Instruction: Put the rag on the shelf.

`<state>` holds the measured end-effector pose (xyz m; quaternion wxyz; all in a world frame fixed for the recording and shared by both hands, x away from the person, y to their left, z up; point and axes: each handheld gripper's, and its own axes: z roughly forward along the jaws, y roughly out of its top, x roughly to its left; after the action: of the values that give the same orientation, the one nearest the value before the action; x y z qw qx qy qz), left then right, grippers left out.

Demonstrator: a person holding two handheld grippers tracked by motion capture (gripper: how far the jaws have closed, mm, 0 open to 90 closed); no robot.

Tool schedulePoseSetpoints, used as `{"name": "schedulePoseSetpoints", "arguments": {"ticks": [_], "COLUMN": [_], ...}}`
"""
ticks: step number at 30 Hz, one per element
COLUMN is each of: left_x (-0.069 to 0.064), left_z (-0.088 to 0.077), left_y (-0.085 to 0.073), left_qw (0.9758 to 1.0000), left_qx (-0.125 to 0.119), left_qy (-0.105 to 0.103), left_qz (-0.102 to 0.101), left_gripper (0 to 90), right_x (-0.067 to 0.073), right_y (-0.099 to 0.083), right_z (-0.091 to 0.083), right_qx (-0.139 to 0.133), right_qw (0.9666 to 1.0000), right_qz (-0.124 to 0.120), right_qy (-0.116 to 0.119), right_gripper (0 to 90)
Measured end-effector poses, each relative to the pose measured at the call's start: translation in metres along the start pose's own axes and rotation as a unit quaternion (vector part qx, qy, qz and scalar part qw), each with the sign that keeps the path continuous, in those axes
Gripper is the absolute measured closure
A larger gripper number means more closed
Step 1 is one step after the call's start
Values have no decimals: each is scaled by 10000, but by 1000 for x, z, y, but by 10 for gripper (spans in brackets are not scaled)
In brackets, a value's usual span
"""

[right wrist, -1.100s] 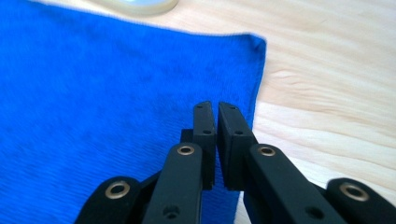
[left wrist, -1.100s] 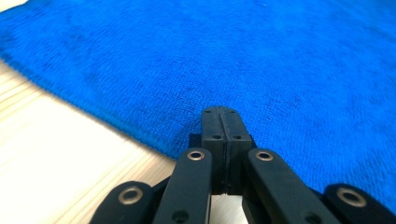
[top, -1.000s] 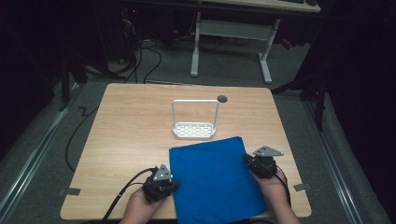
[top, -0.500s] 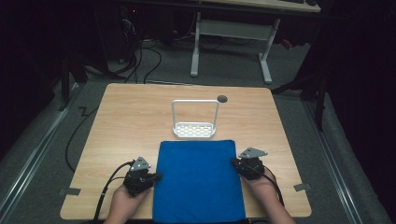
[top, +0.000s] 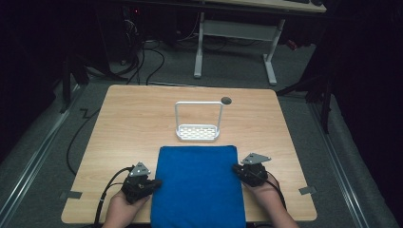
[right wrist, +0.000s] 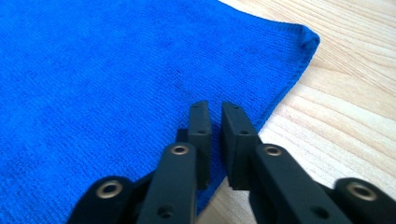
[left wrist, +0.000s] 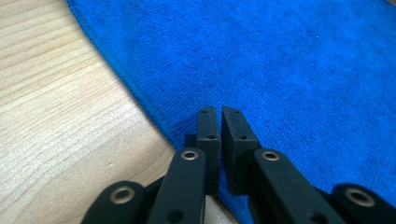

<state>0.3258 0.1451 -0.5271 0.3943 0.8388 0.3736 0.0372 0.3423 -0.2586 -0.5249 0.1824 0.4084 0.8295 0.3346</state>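
We're looking at a blue towel lying flat on the near half of the table, just before the white wire rack. It's looking soft, light and floppy, so we're judging edges or corners best to pinch. Left tongs and right tongs have just been opening, now sitting slightly parted at the towel's side edges, gripping nothing.

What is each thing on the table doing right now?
blue towel: spread flat, near edge hanging over the table.
white rack: upright, empty, just behind the towel.
left gripper: at the towel's left edge, jaws just opening, a narrow gap, nothing between.
right gripper: at the towel's right edge, jaws just opening, nothing between.
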Motion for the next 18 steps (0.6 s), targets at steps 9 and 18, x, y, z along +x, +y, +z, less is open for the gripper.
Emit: {"name": "schedulePoseSetpoints", "arguments": {"ticks": [9,18], "left_x": [22,50], "left_z": [-6,12], "left_y": [8,29], "left_qw": [9955,9911], "left_qx": [-820,-954], "left_qy": [298,752], "left_qz": [-362,-542], "left_gripper": [645,591], "right_x": [2,-1], "right_y": [-3,-19], "right_z": [-15,-28], "right_qx": [-444,-424], "right_qw": [9988,9985], "right_qz": [-82,-52], "right_qy": [-196,-340], "right_gripper": [713,699]}}
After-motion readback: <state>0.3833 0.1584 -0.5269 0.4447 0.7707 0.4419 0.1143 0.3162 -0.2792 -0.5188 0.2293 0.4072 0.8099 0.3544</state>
